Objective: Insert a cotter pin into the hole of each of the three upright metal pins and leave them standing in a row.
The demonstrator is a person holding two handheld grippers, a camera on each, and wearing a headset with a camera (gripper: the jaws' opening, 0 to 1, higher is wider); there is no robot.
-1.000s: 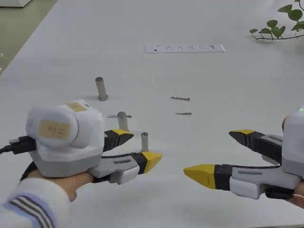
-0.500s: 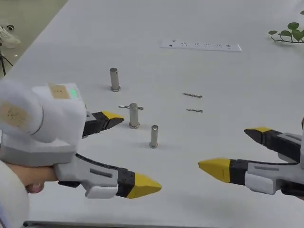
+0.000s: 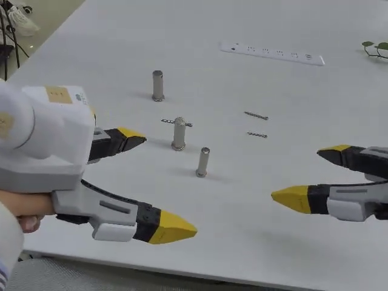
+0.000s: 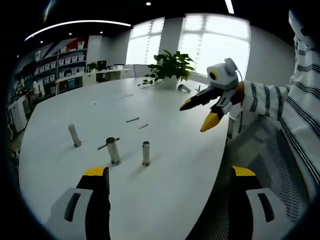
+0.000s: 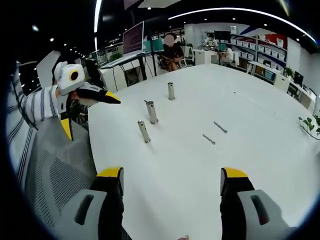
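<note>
Head view: the left gripper (image 3: 168, 185) and right gripper (image 3: 296, 174) were held spread wide and empty. Three metal pins (image 3: 179, 136) were seen standing ahead between them, with two loose cotter pins (image 3: 256, 116) lying farther right.

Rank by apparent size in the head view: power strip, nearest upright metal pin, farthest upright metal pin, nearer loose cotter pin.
1. power strip: longest, even though it lies farthest back.
2. nearest metal pin and farthest metal pin: they look alike, so left unranked.
3. nearer loose cotter pin: thinnest and shortest.
</note>
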